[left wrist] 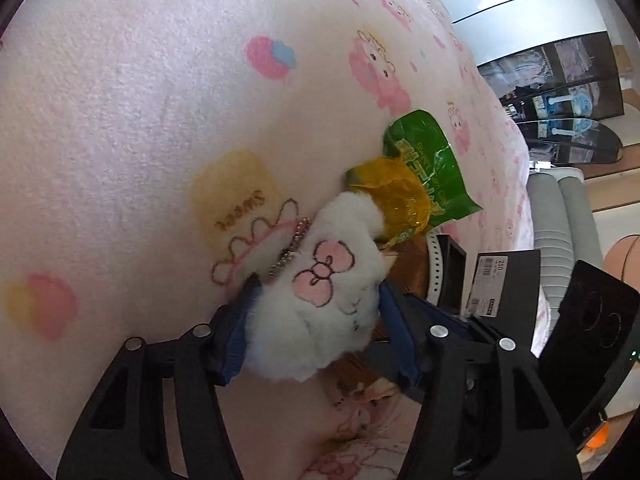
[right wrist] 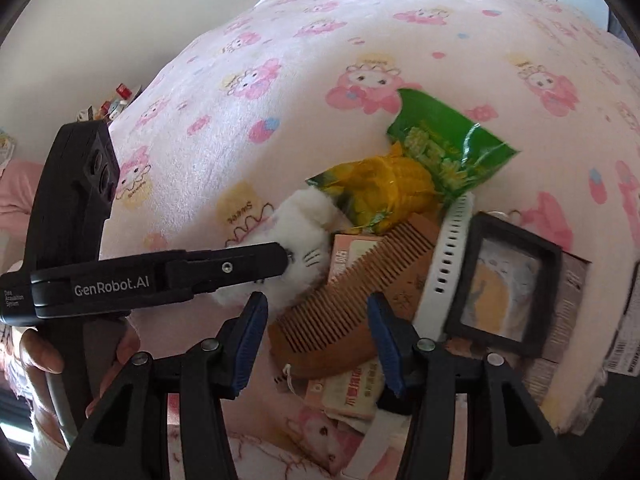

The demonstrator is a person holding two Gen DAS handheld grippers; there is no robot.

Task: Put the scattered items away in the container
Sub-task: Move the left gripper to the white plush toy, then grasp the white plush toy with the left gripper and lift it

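Pink cartoon-print blanket [right wrist: 320, 92] covers the bed; the scattered items sit in one heap on it, so both grippers work the same small patch.

Left gripper [left wrist: 316, 312]: jaws spread around the white plush toy [left wrist: 332, 280], blue pads at its flanks. Can't tell whether they press the fur or just bracket it; I read it as bracketing. The toy is the top, outermost item, so a sensible first pick.

Right gripper [right wrist: 316, 332]: jaws spread, hovering over the wooden comb [right wrist: 352, 304], holding nothing. The comb lies flat across small packets [right wrist: 352, 392], teeth toward the toy, so its handle end is the reachable part.

Rest of heap: green snack bag [right wrist: 444, 140] with yellow wrapper [right wrist: 384, 188] on it, white perforated strap [right wrist: 448, 252], and a black frame [right wrist: 504, 284] beside the comb. Everything overlaps, so lifting one item may drag a neighbour.

Container: not clearly identifiable in either view. All items are on the bed, so the task looks early.
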